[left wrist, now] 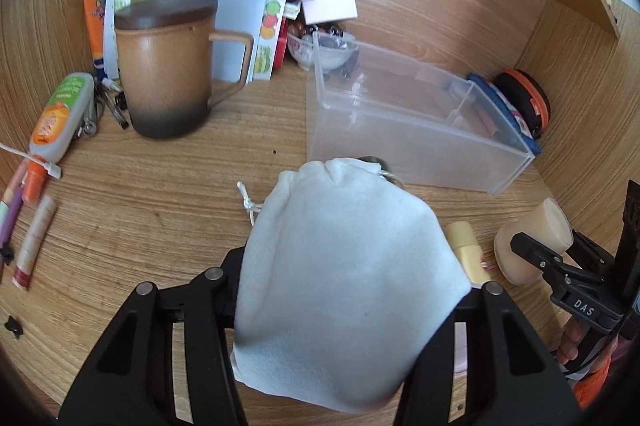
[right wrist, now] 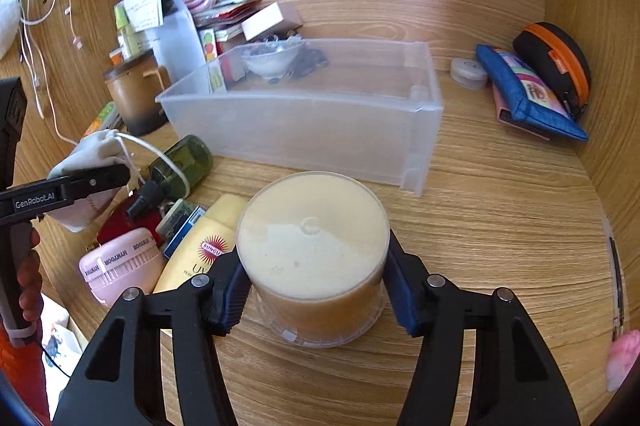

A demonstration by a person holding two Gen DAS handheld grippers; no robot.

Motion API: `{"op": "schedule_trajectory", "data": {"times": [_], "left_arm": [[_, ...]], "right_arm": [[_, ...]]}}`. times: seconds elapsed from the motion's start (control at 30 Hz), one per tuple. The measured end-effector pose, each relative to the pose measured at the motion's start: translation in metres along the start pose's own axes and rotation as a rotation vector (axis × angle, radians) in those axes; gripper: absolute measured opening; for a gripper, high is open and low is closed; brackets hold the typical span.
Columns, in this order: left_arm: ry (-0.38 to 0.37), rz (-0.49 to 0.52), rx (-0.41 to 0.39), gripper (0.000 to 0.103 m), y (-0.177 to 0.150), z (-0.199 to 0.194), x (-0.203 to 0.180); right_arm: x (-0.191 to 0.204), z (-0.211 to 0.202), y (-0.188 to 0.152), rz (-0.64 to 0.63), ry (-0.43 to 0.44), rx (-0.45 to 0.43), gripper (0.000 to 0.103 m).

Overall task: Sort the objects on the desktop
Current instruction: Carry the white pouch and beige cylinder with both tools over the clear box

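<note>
Wooden desk alcove: clear plastic bin [right wrist: 304,113] lies straight ahead of both grippers; right gripper [right wrist: 316,290] clamps the cream jar [right wrist: 314,246], left gripper [left wrist: 344,290] grips the white drawstring pouch [left wrist: 344,278]

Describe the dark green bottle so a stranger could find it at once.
Start at the clear plastic bin in the middle of the wooden desk. Just off its near left corner lies the dark green bottle, on its side. Unlike the yellow sunscreen tube beside it, it is translucent green with a black cap.
</note>
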State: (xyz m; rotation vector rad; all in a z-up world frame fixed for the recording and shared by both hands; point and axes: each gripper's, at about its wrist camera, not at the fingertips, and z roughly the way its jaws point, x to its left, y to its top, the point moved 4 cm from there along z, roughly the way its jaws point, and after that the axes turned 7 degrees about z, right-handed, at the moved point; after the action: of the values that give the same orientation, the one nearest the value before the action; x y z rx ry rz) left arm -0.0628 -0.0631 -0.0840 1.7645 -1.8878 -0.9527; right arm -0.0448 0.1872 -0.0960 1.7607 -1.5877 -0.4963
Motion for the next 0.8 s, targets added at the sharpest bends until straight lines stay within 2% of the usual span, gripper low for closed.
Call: {"op": "schedule_trajectory", "data": {"times": [0.5,0.8], "left_arm": [[0.001,0.069,-0.075,0.049,0.018,-0.030,-0.022],[-0.040,0.093,-0.114,0.049,0.022,-0.051,-0.038]], "right_arm": [[-0.003,-0.023,0.014,-0.001,-0.008,-0.069,0.055],[-0.005,-0.031,0.018,0.004,0.005,-0.090,0.055]]}}
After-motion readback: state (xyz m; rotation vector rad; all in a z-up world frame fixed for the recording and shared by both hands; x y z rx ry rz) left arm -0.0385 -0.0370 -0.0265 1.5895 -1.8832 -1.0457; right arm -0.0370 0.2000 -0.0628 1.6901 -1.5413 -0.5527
